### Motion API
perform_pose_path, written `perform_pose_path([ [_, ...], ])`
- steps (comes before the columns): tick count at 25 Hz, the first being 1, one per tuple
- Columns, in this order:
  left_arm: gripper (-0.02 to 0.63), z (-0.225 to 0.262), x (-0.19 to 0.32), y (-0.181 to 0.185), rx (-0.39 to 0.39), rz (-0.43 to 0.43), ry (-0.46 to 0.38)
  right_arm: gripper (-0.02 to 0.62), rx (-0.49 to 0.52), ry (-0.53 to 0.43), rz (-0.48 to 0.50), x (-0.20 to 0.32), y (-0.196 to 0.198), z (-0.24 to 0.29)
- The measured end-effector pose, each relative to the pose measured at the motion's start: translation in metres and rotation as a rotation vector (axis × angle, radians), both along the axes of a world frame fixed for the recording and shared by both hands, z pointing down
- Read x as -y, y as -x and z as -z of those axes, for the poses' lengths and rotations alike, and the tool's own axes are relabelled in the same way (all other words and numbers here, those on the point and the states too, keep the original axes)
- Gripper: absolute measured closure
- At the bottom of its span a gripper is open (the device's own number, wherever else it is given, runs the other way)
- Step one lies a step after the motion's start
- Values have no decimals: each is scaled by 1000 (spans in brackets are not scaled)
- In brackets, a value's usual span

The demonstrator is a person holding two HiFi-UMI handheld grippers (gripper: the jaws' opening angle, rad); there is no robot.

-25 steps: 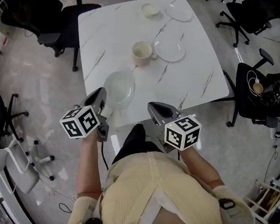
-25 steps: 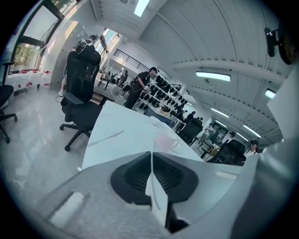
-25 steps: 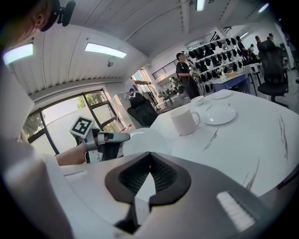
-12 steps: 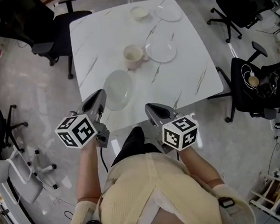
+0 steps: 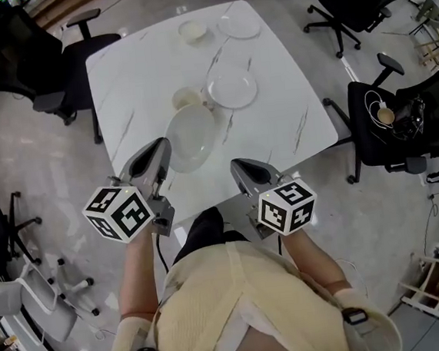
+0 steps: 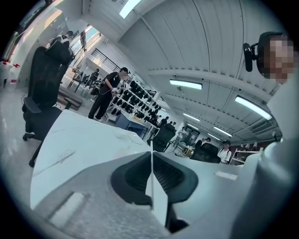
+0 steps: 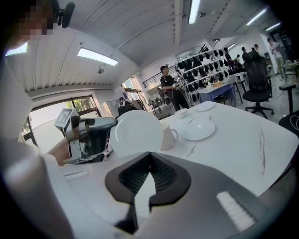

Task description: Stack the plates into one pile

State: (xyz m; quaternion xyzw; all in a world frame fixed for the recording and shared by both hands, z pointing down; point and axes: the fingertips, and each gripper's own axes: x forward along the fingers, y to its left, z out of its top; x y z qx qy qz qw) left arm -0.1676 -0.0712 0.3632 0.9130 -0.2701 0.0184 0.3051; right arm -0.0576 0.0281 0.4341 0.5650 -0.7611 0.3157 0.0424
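My left gripper [image 5: 158,152] is clenched on the rim of a white plate [image 5: 190,138]. In the left gripper view that rim runs edge-on between the pads. I pinch it at the plate's 7 o'clock because a flat plate offers only its edge to grip. The plate hangs tilted above the marble table [image 5: 277,127], its face turned toward my right side.

My right gripper [image 5: 244,170] is closed on nothing and sits at the near table edge, at the held plate's 4 o'clock. I judge it is parked there to stay out of the carry.

A mug [image 5: 183,99] stands at 12 o'clock of the held plate. The second plate [image 5: 233,88] lies at 1 o'clock, just beside the mug, and looks like the nearest spot to set mine on. A third plate [image 5: 240,26] and a small bowl [image 5: 192,31] sit at the table's far edge.
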Motion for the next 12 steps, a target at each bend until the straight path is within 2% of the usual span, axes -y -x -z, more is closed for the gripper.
perform_pose_path([
  [6,596,15,25,-30,-33,-81,-19,591,-12,4,-34,27,-17,3],
  [12,595,25,51,-57,-59,-202,-33,591,-29,18,-68,54,-23,5],
])
